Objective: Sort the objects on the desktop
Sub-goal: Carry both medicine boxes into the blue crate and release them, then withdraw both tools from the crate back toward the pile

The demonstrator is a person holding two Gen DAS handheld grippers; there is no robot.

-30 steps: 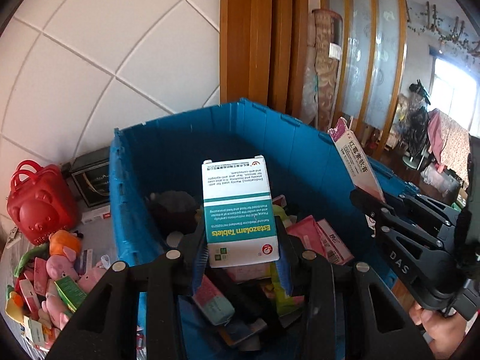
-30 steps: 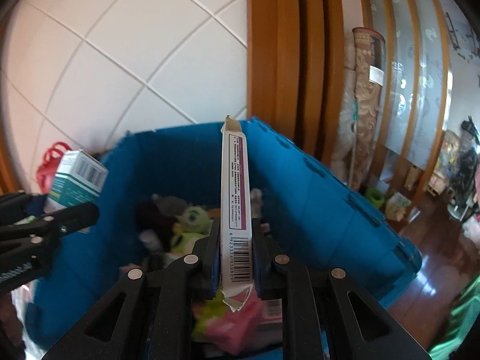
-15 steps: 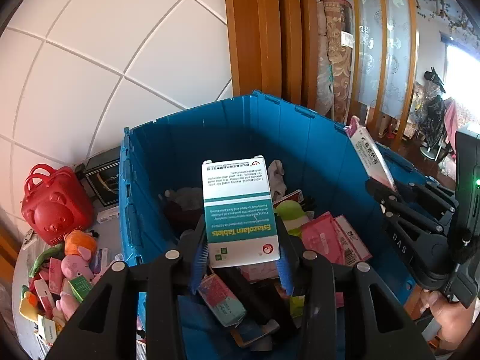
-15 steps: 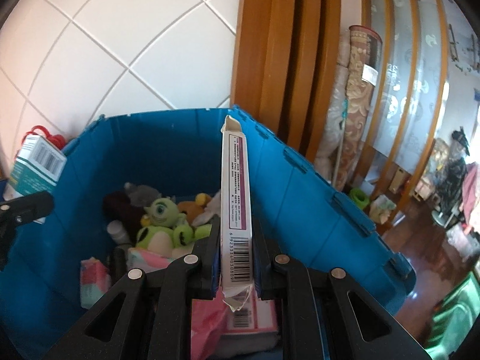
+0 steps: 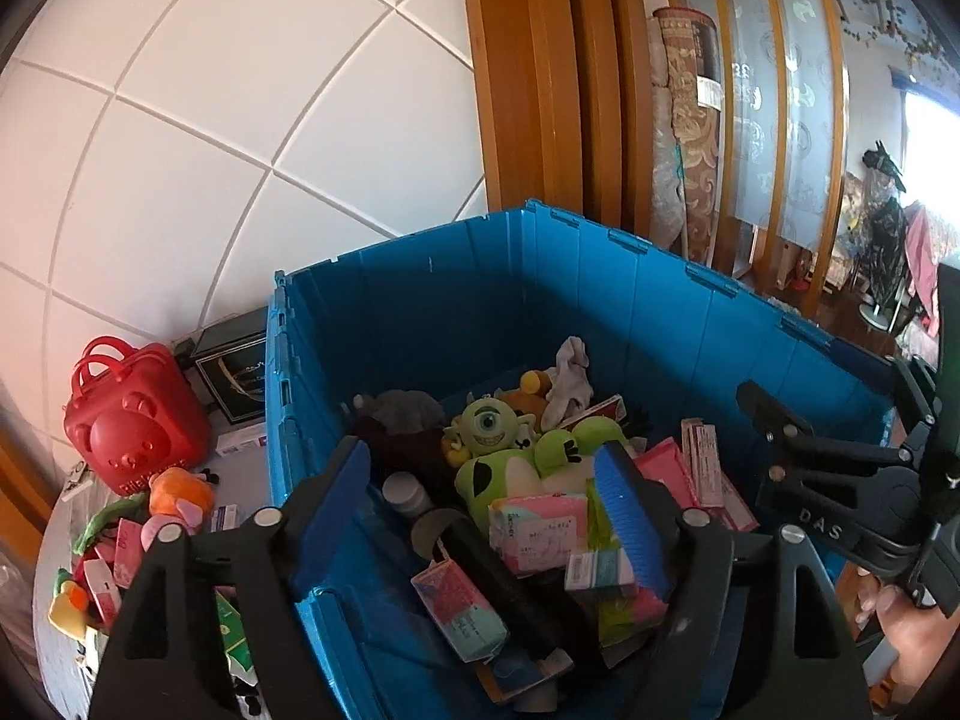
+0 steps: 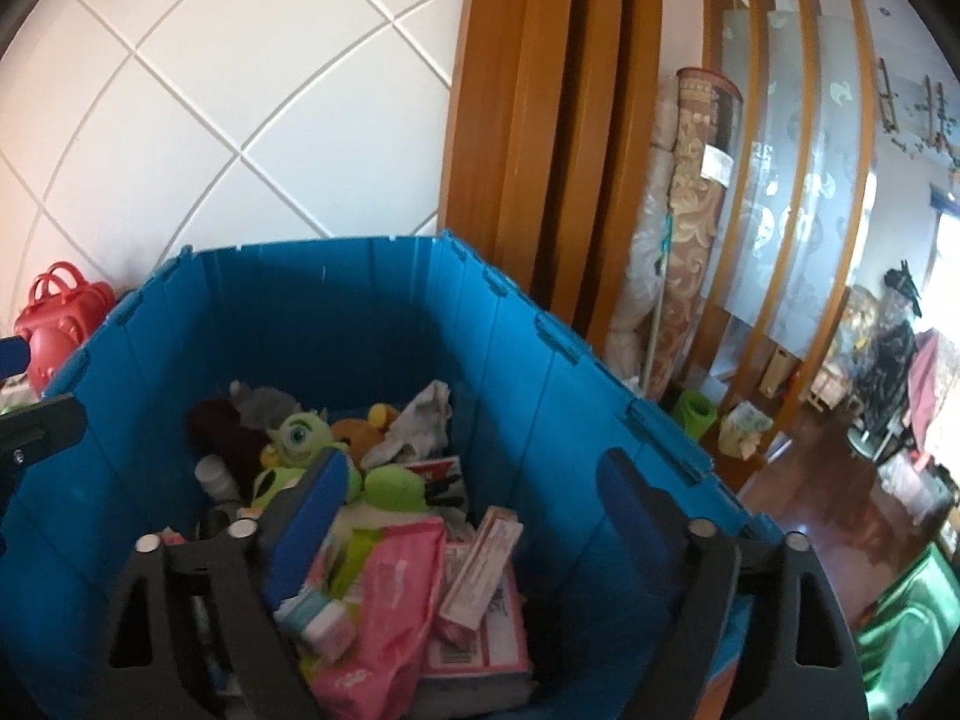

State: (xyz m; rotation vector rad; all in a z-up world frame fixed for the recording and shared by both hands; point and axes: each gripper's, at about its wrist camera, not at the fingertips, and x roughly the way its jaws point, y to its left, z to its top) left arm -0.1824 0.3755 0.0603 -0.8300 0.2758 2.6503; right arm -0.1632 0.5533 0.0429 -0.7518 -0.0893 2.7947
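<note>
Blue ribbed plastic crate (image 5: 600,300), plush toys (image 5: 489,426), flat cartons (image 6: 480,564)

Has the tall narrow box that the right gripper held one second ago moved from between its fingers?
Yes. The right gripper, jaws opening, has nothing between them; a narrow pink-and-white box, probably the same, lies below, inside the blue crate.

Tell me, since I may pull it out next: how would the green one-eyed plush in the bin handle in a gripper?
The green plush looks soft, so it would probably squash and flop, and seems light. It lies among other toys in the bin, so neighbours may shift.
</note>
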